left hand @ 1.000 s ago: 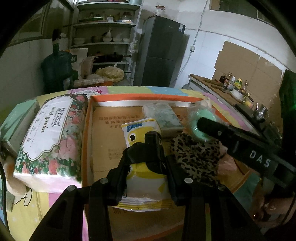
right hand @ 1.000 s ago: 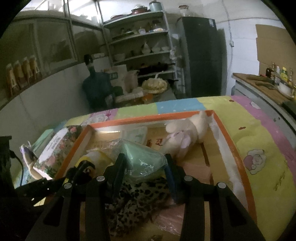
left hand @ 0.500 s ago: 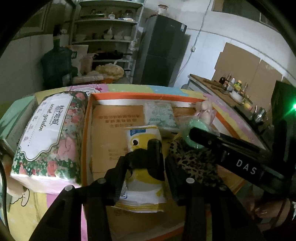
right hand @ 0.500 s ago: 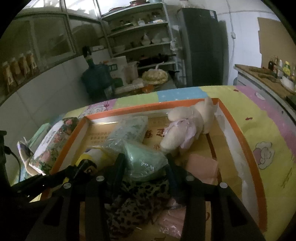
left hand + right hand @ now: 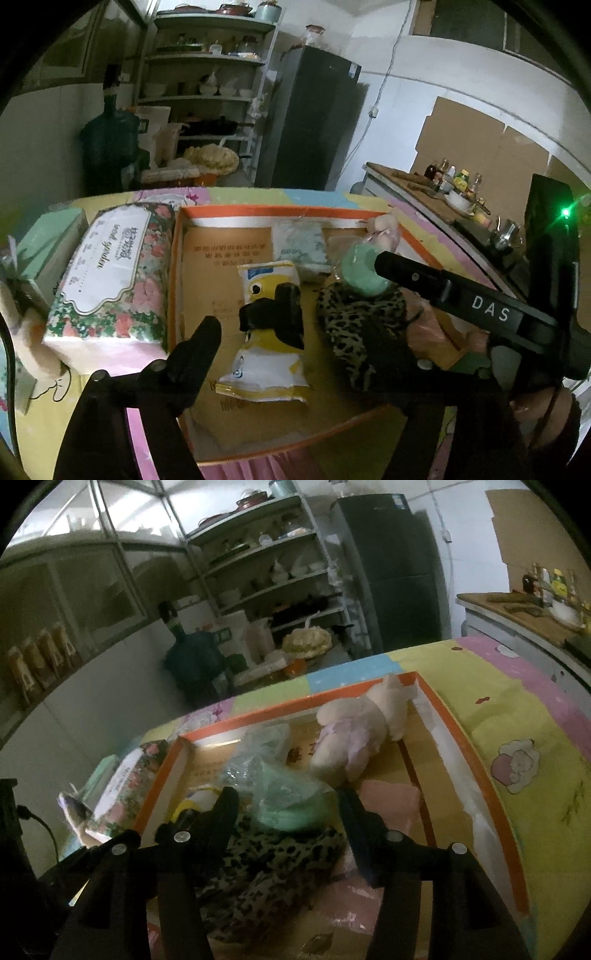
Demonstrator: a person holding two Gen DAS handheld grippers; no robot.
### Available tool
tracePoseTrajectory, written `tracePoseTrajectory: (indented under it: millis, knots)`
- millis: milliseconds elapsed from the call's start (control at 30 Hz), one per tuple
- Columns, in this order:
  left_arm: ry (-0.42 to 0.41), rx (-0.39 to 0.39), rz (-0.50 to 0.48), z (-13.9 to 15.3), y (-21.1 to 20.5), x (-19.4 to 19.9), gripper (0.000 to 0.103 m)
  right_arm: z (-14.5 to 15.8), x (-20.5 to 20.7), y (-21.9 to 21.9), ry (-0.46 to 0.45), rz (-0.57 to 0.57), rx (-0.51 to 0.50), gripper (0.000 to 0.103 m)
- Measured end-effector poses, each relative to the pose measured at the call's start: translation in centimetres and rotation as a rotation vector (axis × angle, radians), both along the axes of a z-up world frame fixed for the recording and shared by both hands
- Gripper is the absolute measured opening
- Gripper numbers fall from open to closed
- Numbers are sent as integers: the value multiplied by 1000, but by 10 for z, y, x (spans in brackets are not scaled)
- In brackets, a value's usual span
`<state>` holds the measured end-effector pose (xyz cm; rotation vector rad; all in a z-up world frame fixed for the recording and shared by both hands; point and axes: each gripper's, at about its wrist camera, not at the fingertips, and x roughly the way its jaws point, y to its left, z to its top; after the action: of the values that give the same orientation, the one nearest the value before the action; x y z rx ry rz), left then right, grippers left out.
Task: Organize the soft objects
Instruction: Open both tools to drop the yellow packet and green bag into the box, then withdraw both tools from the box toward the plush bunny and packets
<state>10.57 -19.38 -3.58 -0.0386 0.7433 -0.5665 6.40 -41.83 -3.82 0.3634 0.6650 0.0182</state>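
An orange-rimmed cardboard box (image 5: 177, 258) holds soft things. In the left wrist view my left gripper (image 5: 251, 325) is open above a yellow-and-white packet (image 5: 266, 354) that lies flat in the box. Beside the packet are a leopard-print cloth (image 5: 354, 325), a mint-green bagged bundle (image 5: 360, 269) and a pale wipes pack (image 5: 299, 243). In the right wrist view my right gripper (image 5: 288, 805) is open with its fingers either side of the green bundle (image 5: 291, 801), which rests on the leopard cloth (image 5: 273, 864). A cream plush toy (image 5: 362, 731) lies at the back of the box.
A floral tissue pack (image 5: 110, 273) and a mint box (image 5: 48, 243) sit left of the box on the patterned tablecloth (image 5: 517, 709). A pink cloth (image 5: 388, 797) lies in the box's right side. Shelves, a water jug and a fridge stand behind.
My left gripper opened and let go of the yellow packet, which now lies in the box. My right gripper opened around the green bundle. Both views pulled back slightly.
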Motion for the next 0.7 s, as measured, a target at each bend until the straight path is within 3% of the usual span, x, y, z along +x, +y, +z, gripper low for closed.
tracePoseTrajectory:
  millis: [200,333,700]
  knots:
    - [-37,-34,-3,11,10,-11,86,9,-13,4,-25,-14,1,59]
    - [-57,-50,0,17,16,-21,86,14,-22,5,-38,-32,7,73]
    - [-139,-95,15,36,41,-45,91,31,-46,16,-89,-74,8,75]
